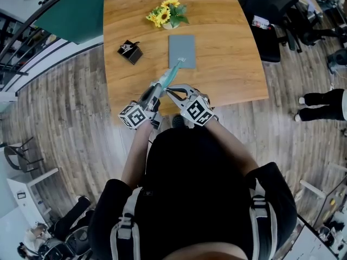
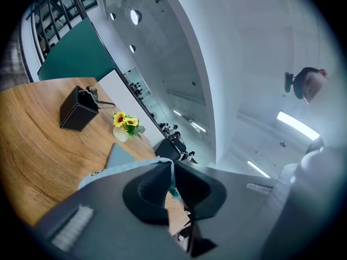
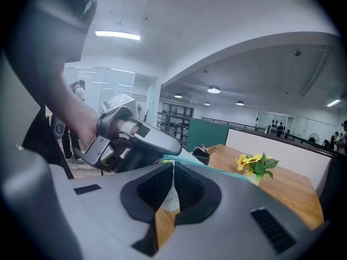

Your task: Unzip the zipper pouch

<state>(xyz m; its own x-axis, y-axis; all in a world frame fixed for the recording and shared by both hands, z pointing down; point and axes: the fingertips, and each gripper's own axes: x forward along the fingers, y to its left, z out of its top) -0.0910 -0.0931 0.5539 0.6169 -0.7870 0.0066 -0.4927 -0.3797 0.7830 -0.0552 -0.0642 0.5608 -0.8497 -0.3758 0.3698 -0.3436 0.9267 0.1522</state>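
The counter [image 1: 227, 64] is a light wood slab with rounded edges, standing on a grey-brown plank floor [image 1: 65, 102]. A green partition [image 1: 76, 12] and black office chairs [image 1: 271, 15] ring it under a curved white ceiling with strip lights. A vase of sunflowers [image 1: 166, 12] sits near the far edge. A black box [image 1: 130, 52] stands to the vase's left and nearer the person, and a grey pad [image 1: 181, 51] lies just on the near side of the vase. Beyond the pad from the vase, the teal zipper pouch [image 1: 172, 75] stretches between both tools. The left hand-held gripper [image 2: 172, 180] is clamped on the pouch's edge, and the right hand-held gripper [image 3: 173, 183] is pinched on pale pouch material. A small dark tag [image 2: 96, 172] on the pouch is too small to read.
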